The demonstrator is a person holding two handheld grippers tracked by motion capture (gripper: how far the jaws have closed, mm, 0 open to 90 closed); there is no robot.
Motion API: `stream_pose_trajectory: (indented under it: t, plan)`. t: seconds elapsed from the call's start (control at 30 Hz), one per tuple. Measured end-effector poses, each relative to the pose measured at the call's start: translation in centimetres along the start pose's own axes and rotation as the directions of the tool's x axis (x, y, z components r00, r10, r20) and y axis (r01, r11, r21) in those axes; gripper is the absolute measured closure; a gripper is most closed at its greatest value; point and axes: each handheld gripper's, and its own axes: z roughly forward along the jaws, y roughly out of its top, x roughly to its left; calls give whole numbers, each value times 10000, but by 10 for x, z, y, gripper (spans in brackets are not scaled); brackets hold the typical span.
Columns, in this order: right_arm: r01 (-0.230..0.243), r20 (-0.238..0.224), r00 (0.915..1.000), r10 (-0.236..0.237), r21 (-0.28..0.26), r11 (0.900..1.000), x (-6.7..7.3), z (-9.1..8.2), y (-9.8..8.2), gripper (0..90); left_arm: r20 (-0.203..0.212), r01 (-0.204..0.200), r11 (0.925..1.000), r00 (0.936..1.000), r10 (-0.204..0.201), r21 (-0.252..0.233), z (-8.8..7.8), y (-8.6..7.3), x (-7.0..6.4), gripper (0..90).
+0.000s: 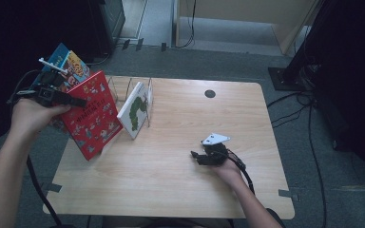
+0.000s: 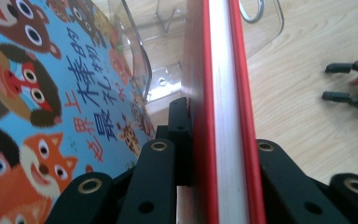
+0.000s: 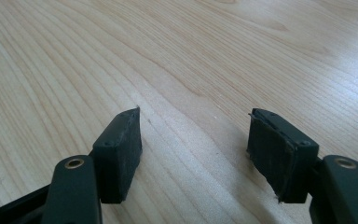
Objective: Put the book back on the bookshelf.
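Observation:
My left gripper [image 1: 77,101] is shut on the edge of a red picture book [image 1: 93,115], which it holds tilted over the table's left side. In the left gripper view the jaws clamp the red book [image 2: 221,93] across its covers and white pages. A blue animal picture book [image 1: 69,63] sits just behind it, against the outside of one jaw [image 2: 42,93]; what holds it up is hidden. My right gripper [image 1: 197,156] rests on the wooden table [image 1: 171,185], open with nothing between its fingers [image 3: 196,128].
A white book with a green caterpillar [image 1: 135,109] stands in a clear divider rack [image 1: 119,86] at the table's back left. The rack's clear walls [image 2: 168,28] rise beyond the red book. Cables and dark equipment lie on the floor at right.

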Motion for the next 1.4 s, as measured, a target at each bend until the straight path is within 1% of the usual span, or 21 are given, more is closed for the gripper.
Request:
stream_pose_trajectory:
  t: [0.1, 0.17, 0.27, 0.43, 0.47, 0.5, 0.57, 0.63, 0.77, 0.8, 0.93, 1.0, 1.07, 1.13, 1.23, 1.3, 1.33, 1.37, 1.4]
  plan:
    - [-45, 48, 10000, 45, 1, 10000, 1, 1, 1, 354, 47, 148, 9999, 9999, -147, -65, 4, 6, 4, 801]
    - [-59, 76, 10000, 59, 6, 10000, 1, 1, 1, 354, -7, 138, 9999, 9999, -138, -91, 6, 8, 6, 801]
    - [-96, 99, 9999, 96, 16, 10000, 1, 1, 1, 354, -114, 233, 9996, 9997, -235, -168, 10, 14, 8, 800]
    - [-105, 124, 9999, 105, -23, 9999, 1, 2, 2, 354, -78, 368, 9986, 9993, -371, -376, 15, 22, 13, 801]
    - [-116, 145, 9998, 116, -22, 9999, 1, 2, 2, 354, -120, 447, 9981, 9989, -452, -423, 17, 24, 13, 801]
    - [-130, 161, 9998, 131, -25, 9999, 1, 3, 2, 354, -125, 434, 9981, 9990, -439, -433, 18, 25, 13, 801]
    - [-149, 170, 9997, 149, -29, 9999, 1, 3, 2, 355, -301, 371, 9980, 9988, -387, -519, 21, 28, 13, 801]
    - [-154, 166, 9997, 154, -17, 9999, 1, 3, 2, 355, -363, 395, 9976, 9985, -416, -562, 25, 31, 13, 800]
    - [-173, 202, 9996, 174, -32, 9998, 1, 3, 2, 355, -475, 302, 9993, 9984, -313, -227, 32, 35, 11, 798]
    - [-177, 233, 9996, 177, -29, 9998, 1, 2, 2, 355, -465, 294, 9993, 9985, -304, -237, 33, 36, 10, 798]
    - [-242, 257, 9994, 242, -4, 9997, 2, 2, 2, 355, -108, 293, 9995, 9995, -294, -89, 34, 35, 12, 786]
    - [-254, 258, 9993, 254, 1, 9997, 2, 2, 2, 355, 129, 464, 9985, 9989, -461, -275, 30, 36, 14, 773]
    - [-248, 254, 9994, 248, -3, 9997, 2, 2, 1, 355, 388, 700, 9968, 9969, -685, -394, 25, 36, 17, 762]
    - [-250, 256, 9994, 250, -7, 9997, 2, 2, 1, 355, 390, 727, 9972, 9966, -721, -154, 23, 37, 20, 756]
    - [-282, 250, 9993, 281, 5, 9996, 2, 2, 1, 355, 201, 717, 9973, 9972, -720, 162, 24, 40, 21, 745]
    - [-255, 252, 9994, 255, 7, 9997, 2, 2, 1, 355, 283, 745, 9960, 9967, -759, 497, 26, 42, 21, 733]
    - [-263, 249, 9993, 263, 9, 9997, 2, 2, 1, 355, 342, 740, 9944, 9965, -768, 750, 30, 44, 20, 720]
    - [-261, 249, 9994, 261, 9, 9997, 2, 2, 1, 355, 383, 685, 9934, 9967, -722, 917, 32, 45, 19, 687]
    - [-260, 247, 9994, 260, 9, 9997, 2, 2, 1, 355, 416, 595, 9924, 9971, -643, 1080, 35, 46, 18, 689]
